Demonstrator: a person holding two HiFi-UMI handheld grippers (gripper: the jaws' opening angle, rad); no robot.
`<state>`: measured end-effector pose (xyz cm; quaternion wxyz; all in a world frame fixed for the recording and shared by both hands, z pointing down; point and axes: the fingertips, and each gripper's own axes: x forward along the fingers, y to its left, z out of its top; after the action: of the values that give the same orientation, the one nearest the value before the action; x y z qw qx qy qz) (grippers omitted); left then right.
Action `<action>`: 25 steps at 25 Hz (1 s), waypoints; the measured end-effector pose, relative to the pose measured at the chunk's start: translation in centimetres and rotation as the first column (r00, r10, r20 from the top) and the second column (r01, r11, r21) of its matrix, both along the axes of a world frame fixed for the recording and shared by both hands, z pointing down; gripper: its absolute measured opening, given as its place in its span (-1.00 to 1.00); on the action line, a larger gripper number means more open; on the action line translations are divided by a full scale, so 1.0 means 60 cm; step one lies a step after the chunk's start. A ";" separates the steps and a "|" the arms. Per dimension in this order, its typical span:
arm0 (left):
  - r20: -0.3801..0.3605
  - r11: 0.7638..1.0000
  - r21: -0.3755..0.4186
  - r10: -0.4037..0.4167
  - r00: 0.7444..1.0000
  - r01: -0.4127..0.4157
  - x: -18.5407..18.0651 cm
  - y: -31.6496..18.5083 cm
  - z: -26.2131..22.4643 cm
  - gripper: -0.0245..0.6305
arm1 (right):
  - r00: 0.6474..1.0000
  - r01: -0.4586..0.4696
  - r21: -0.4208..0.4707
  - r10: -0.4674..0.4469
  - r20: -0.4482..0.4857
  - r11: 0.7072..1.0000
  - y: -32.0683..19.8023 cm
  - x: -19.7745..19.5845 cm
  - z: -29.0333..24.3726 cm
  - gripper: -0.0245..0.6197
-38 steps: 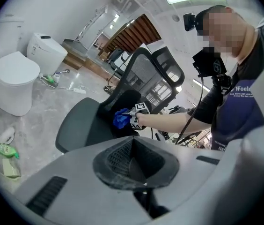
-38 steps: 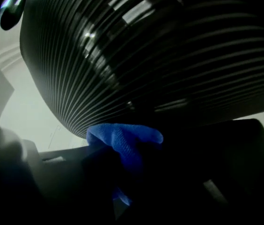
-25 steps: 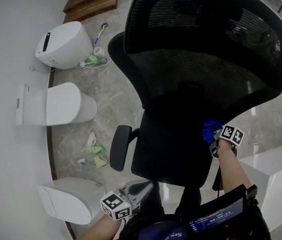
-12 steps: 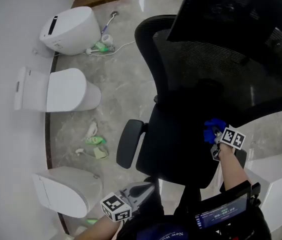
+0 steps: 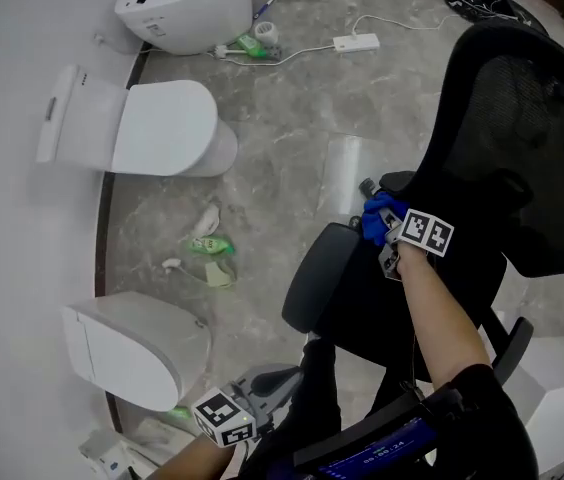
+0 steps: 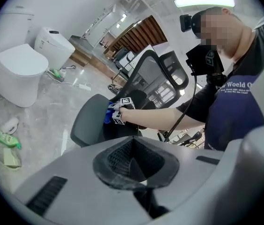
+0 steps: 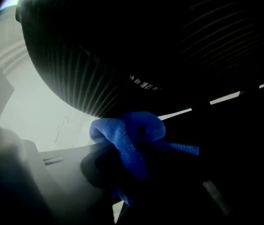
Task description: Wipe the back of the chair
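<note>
The black mesh office chair (image 5: 522,138) fills the right of the head view, with its armrest (image 5: 314,280) pointing at me. My right gripper (image 5: 379,220) is shut on a blue cloth (image 5: 383,209) and holds it at the chair's left edge, just above the armrest. In the right gripper view the blue cloth (image 7: 128,131) bunches in the right gripper (image 7: 132,146), close under the ribbed mesh back (image 7: 90,74). My left gripper (image 5: 280,376) hangs low by my body, shut and holding nothing. Its own view shows the left gripper (image 6: 131,157), the chair (image 6: 139,76) and the cloth (image 6: 108,116).
Three white toilets (image 5: 162,128) (image 5: 137,353) (image 5: 187,3) line the wall at left. Small litter (image 5: 207,248) lies on the grey marble floor between them. A white power strip (image 5: 355,42) with its cable lies farther out. A white counter (image 5: 562,388) is at lower right.
The chair has swung to the right of the head view. My right gripper and the blue cloth went from the lower middle of the back to its left edge by the armrest. The left gripper stayed low.
</note>
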<state>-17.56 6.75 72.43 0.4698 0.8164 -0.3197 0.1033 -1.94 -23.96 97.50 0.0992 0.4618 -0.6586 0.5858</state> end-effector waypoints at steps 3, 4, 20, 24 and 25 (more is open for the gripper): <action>0.004 0.999 -0.009 -0.034 0.999 0.034 -0.037 -0.003 0.014 -0.92 | 0.999 -0.014 -0.001 0.014 -0.031 1.000 -0.022 -0.009 0.021 -0.73; 0.005 0.999 -0.015 -0.046 0.999 0.046 -0.044 -0.004 0.019 -0.92 | 0.999 -0.024 0.001 0.024 -0.039 1.000 -0.028 -0.005 0.025 -0.73; -0.002 0.996 -0.003 0.086 0.996 -0.086 0.133 -0.054 -0.012 -0.92 | 0.890 -0.411 -0.023 0.396 -0.224 0.911 0.119 0.510 0.008 -0.73; 0.002 0.988 0.006 0.152 0.988 -0.152 0.192 -0.048 -0.028 -0.92 | 0.800 -0.568 -0.034 0.542 -0.257 0.823 0.203 0.617 0.010 -0.73; 0.003 0.986 0.009 0.166 0.986 -0.166 0.204 -0.046 -0.031 -0.92 | 0.777 -0.603 -0.035 0.576 -0.256 0.797 0.219 0.634 0.008 -0.73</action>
<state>-5.33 3.96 70.56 0.4554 0.8421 -0.2516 0.1418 36.07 -10.82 98.00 0.0134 0.7034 -0.4295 0.5662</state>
